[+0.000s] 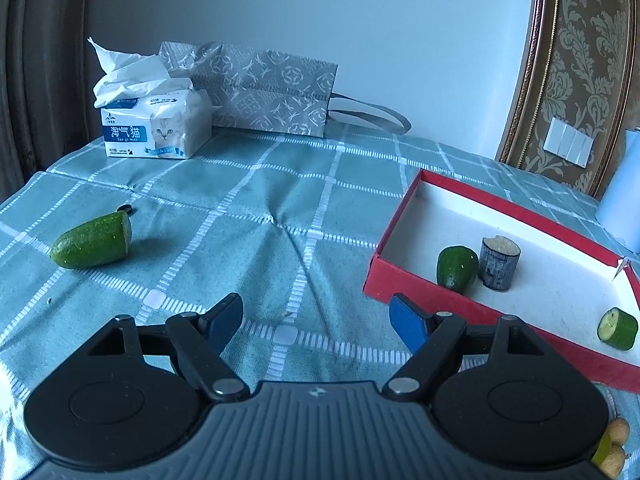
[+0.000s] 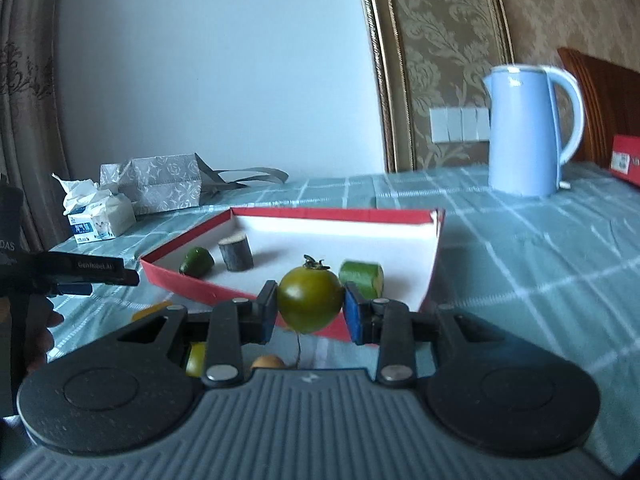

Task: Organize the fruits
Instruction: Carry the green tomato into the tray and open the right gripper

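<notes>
We count three green cucumber pieces: one (image 1: 93, 241) far left of the left claw (image 1: 318, 322), two (image 1: 457, 269) (image 1: 617, 328) in the one red box (image 1: 404, 280) to its right. One sugarcane stub (image 1: 499, 262) stands beside them. One green tomato (image 2: 310, 304) sits between the right claw (image 2: 310, 312) pads. One tissue pack (image 1: 156, 128), one patterned bag (image 1: 268, 88), one blue kettle (image 2: 528, 132).

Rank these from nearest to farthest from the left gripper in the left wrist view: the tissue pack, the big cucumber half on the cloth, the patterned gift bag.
1. Cucumber half, on the cloth, left of the left gripper.
2. Tissue pack, far left.
3. Gift bag, just behind it, by the wall.
</notes>
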The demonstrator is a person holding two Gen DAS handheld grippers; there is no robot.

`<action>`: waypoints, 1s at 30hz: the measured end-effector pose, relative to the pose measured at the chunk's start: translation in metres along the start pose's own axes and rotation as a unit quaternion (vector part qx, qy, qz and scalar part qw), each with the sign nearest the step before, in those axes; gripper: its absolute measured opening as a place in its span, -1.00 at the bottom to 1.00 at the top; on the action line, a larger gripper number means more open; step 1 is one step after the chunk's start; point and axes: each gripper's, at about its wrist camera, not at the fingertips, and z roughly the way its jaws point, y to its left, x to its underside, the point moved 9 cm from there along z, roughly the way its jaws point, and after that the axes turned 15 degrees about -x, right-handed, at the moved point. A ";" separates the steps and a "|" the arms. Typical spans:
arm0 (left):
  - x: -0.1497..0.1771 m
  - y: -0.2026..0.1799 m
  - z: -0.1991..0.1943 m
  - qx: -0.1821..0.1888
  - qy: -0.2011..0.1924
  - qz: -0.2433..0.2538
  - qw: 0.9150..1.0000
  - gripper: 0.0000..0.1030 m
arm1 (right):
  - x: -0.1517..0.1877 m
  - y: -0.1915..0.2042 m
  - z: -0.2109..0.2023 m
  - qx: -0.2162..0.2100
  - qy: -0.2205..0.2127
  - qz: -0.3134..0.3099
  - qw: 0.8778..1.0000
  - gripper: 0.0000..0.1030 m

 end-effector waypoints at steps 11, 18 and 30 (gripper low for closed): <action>0.003 -0.002 0.003 0.000 0.009 0.008 1.000 0.56 | -0.023 -0.008 0.061 0.032 0.077 -0.037 0.996 -0.37; 0.004 -0.008 0.004 0.005 0.013 0.018 1.000 0.56 | -0.015 -0.015 0.090 0.049 0.118 -0.046 0.991 -0.37; 0.006 -0.010 0.005 0.005 0.011 0.026 1.000 0.56 | -0.018 -0.018 0.086 0.049 0.083 -0.027 0.995 0.13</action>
